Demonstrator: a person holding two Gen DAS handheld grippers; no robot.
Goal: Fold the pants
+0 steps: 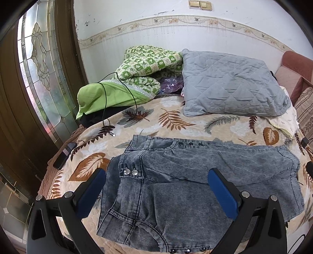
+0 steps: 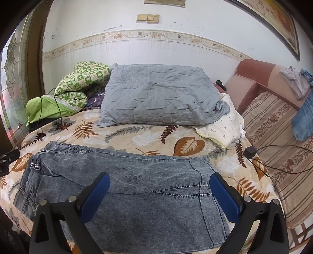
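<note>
Pants (image 1: 195,175) lie on bed (image 1: 176,121), seemingly folded leg over leg; a further fold looks left. Left hand-held gripper (image 1: 156,187) and right hand-held gripper (image 2: 159,191) both wide open, holding nothing.

A home bedroom: leaf-print bedspread (image 2: 137,136), grey quilted pillow (image 2: 160,95), rumpled green quilt (image 1: 144,68).

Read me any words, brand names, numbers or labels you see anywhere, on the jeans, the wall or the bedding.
None can be read.
Jeans: only metal studs and stitching show, no tag or brand.
Wall switches: blank plates.
Framed picture: painted pattern, no legible lettering.
Black clip at the left edge of the right wrist view: a pale mark, too small to read.
</note>
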